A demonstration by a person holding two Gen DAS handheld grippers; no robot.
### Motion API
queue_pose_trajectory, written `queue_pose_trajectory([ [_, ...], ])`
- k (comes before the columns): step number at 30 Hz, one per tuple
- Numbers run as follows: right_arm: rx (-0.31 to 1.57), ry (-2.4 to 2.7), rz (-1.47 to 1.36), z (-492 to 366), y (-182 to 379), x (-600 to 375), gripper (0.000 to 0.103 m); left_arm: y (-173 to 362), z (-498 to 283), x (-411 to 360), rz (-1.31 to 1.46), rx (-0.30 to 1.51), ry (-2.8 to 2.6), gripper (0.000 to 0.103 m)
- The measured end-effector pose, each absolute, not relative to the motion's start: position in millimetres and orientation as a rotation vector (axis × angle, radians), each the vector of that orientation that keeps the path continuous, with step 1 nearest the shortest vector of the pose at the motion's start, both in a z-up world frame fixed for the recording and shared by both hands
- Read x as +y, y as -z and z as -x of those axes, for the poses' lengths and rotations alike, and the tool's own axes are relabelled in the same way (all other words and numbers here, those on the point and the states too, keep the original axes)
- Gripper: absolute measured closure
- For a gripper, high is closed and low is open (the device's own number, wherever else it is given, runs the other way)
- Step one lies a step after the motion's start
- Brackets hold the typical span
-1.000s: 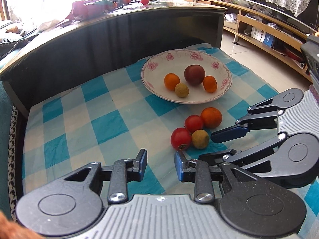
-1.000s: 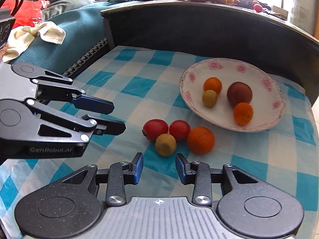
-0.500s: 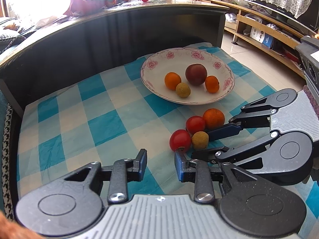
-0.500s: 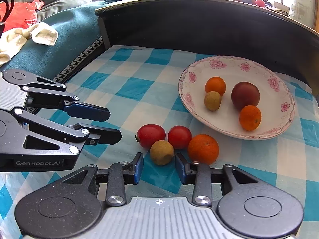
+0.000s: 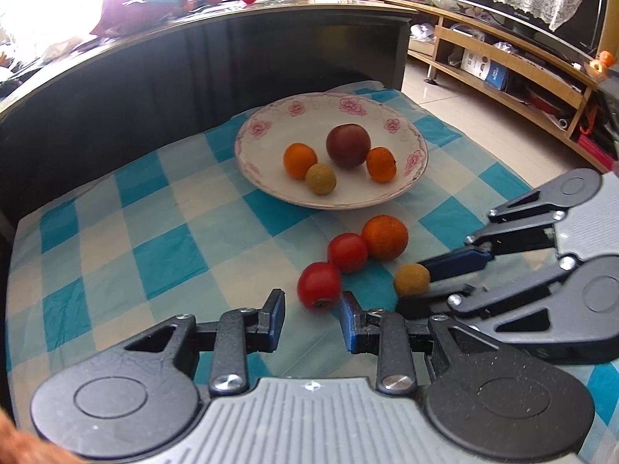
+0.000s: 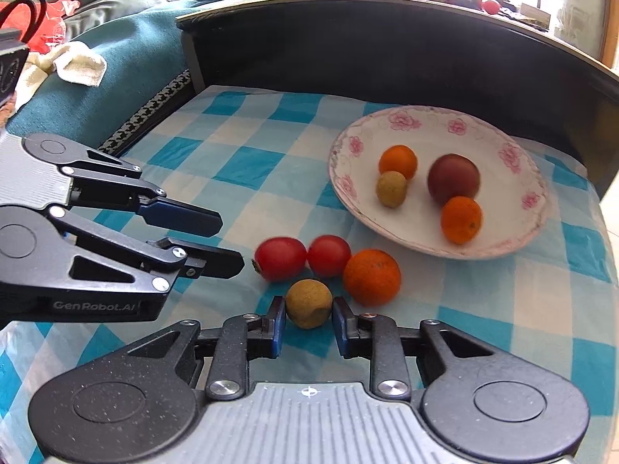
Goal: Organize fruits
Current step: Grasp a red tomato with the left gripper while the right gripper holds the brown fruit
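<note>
A small yellow-brown fruit is seen between the two blue-padded fingers of the right gripper, on the blue-and-white checked cloth. Both pads lie against its sides, so the fruit appears to be clamped; whether it is lifted from the cloth cannot be told. In the left wrist view the same fruit is seen at the tips of the right gripper, a little apart from the other loose fruits.

The left gripper is held with its fingers apart and nothing between them. A red tomato lies just in front of its gap, close to the right finger, and whether the two touch cannot be told. From the right wrist camera the left gripper is seen from the side, its fingertips pointing toward this tomato.

Three fruits are left loose on the cloth — the tomato, a second red tomato touching it, and an orange beside the second one.

The white plate with pink flowers on its rim stands behind them, near the dark curved wall. In the plate four fruits are found — a dark red apple, two small oranges and another yellow-brown fruit.
</note>
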State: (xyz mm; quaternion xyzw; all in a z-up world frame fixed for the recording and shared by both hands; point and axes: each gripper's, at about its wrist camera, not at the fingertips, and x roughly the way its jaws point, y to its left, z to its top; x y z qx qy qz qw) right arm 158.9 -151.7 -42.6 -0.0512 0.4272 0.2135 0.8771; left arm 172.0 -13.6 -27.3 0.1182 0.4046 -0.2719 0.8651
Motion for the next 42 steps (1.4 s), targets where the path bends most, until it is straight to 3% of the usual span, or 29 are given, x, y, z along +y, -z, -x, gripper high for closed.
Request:
queue_pose_trajectory([
  [15, 0.940, -0.339, 0.085, -129.6, 33.5, -184.9, 0.083, 46.3, -180.6, -36.1, -0.300, 0.850, 0.536, 0.066],
  [42, 0.925, -0.265, 0.263, -101.1, 42.1, -177.1, 0.083, 42.6, -107.1, -49.4, -0.331, 0.918, 0.503, 0.066],
])
